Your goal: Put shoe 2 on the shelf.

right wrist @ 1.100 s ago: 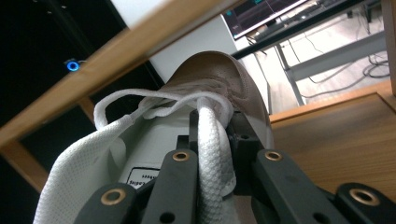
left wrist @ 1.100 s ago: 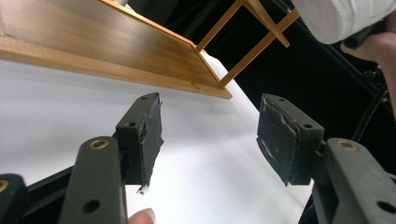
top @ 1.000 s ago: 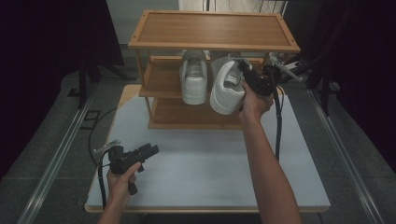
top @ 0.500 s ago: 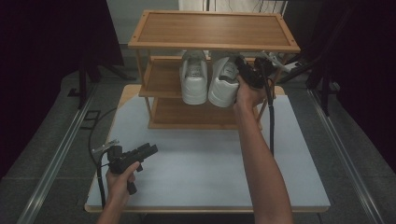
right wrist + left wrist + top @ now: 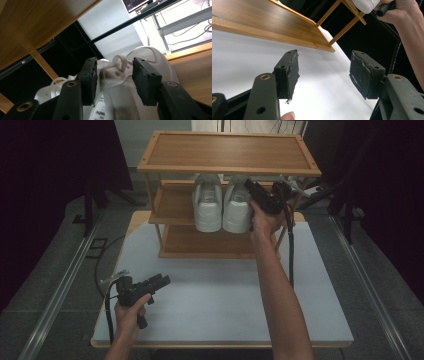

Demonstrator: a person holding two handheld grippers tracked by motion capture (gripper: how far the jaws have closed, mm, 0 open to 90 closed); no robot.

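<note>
White sneakers (image 5: 222, 205) both on mid shelf (image 5: 172, 207); right tongs (image 5: 252, 190) just released, left tongs (image 5: 162, 281) released, idle; withdraw next.

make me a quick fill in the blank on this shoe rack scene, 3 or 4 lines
1. Two white shoes stand side by side on the ____ shelf of the wooden rack.
2. The right gripper has just been opening, and between its jaws is the shoe's ____.
3. The left gripper hangs over the white table with ____ between its jaws.

Missing words: middle; tongue; nothing
</note>
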